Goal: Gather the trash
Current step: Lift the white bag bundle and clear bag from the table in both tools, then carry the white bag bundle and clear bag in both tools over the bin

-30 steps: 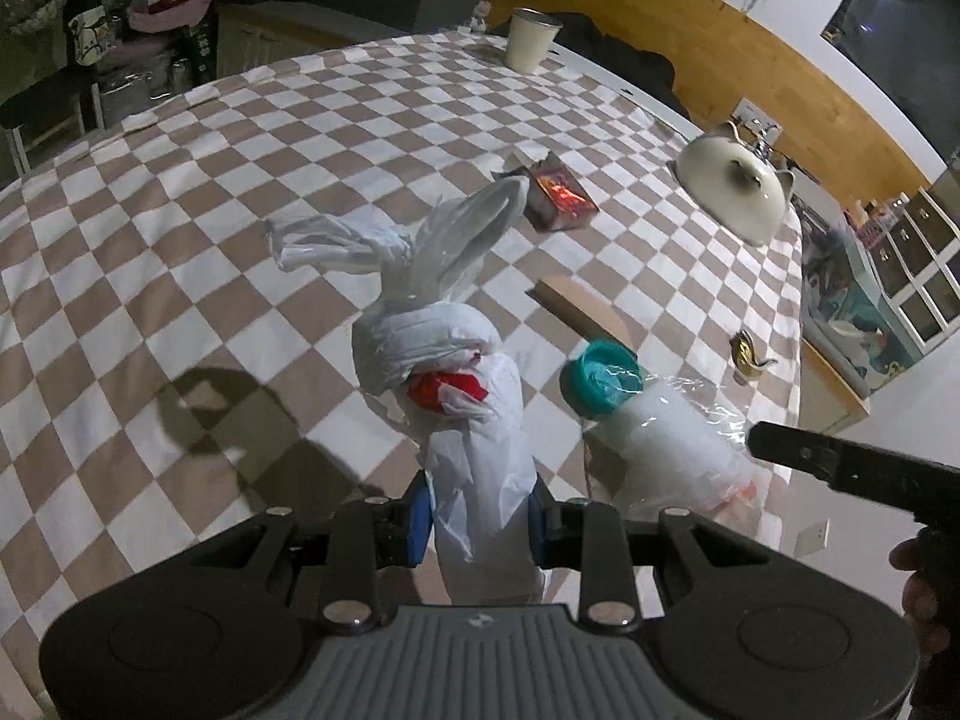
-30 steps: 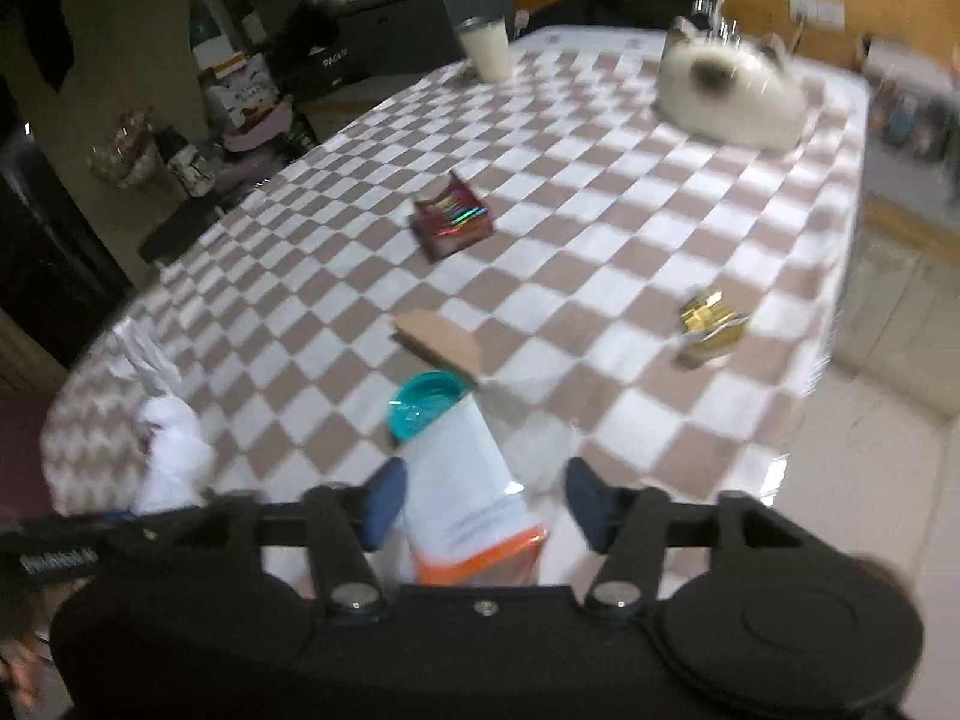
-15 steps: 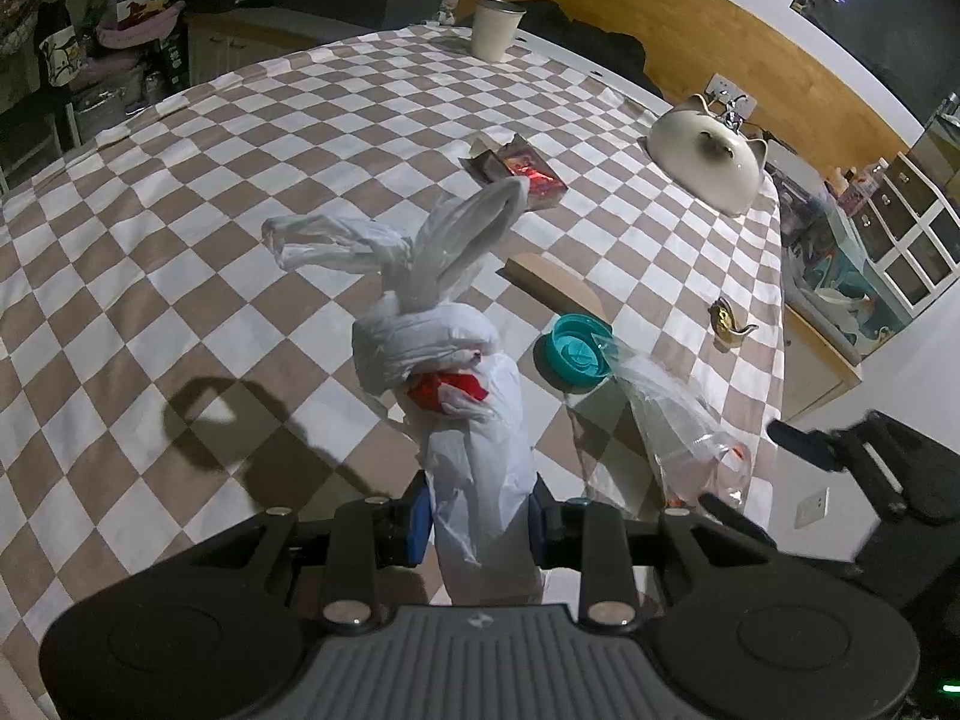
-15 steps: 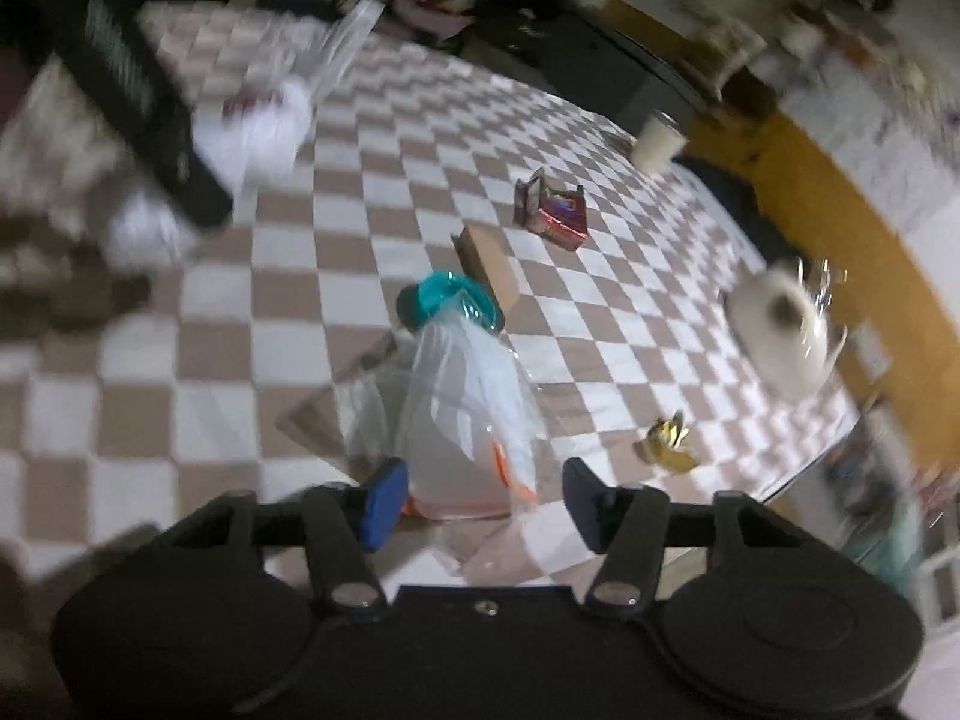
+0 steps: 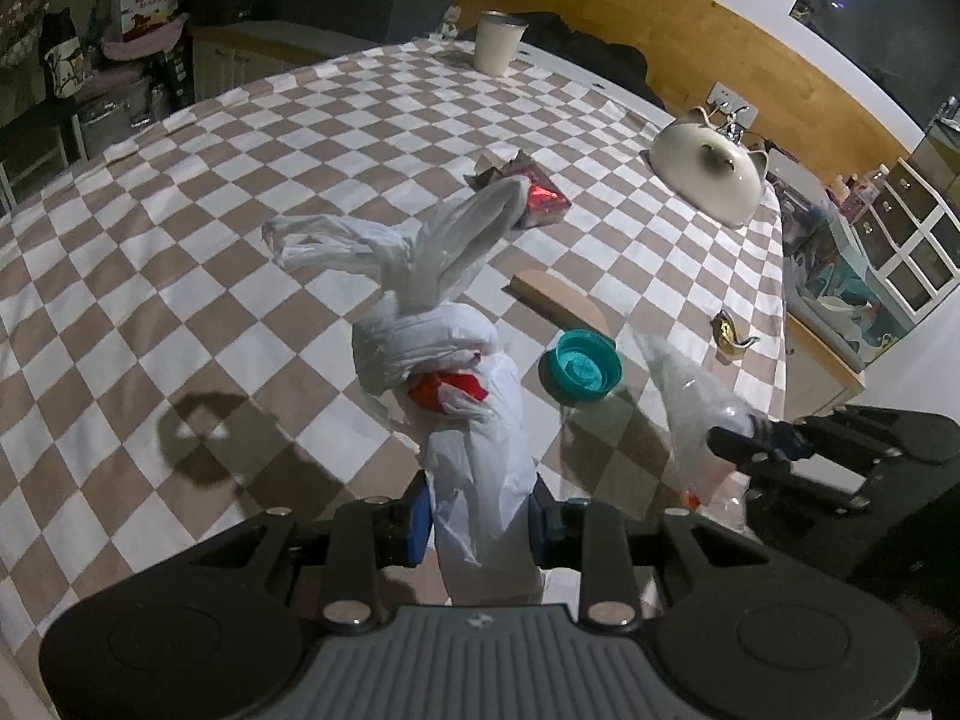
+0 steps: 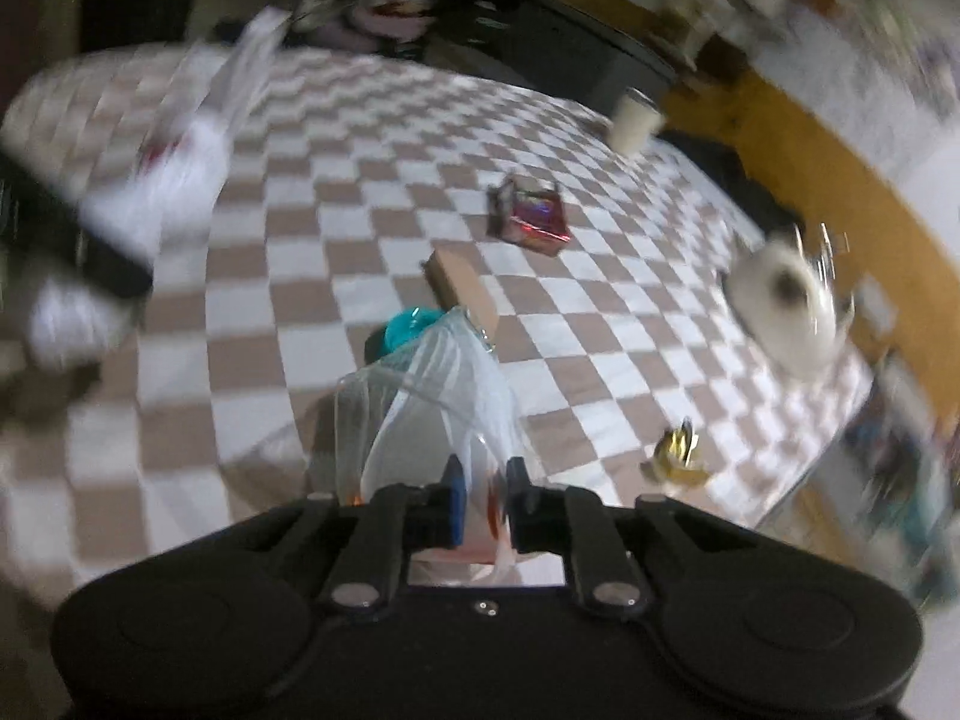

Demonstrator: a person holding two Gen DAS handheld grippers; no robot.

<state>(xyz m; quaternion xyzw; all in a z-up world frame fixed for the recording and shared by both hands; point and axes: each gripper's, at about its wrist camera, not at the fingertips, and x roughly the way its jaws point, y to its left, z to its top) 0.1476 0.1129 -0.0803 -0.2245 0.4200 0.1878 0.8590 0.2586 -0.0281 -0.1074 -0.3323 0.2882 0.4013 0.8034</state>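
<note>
Right wrist: claw [image 6: 483, 495] clamped on clear bag [image 6: 432, 396]

Left wrist view looks forward and down across the checkered table [image 5: 252, 192], close above its near edge. Right wrist view, blurred, apparently faces likewise from further right. Both share the teal lid [image 5: 579, 363] [image 6: 408, 324] and the cup [image 5: 499, 42] [image 6: 635, 120] at the far end.

Bare checked tablecloth [image 5: 180, 228] lies open to the left; ahead, a teal lid [image 5: 579, 365], wooden block [image 5: 558, 300] and red foil box [image 5: 540, 201] crowd the way.
</note>
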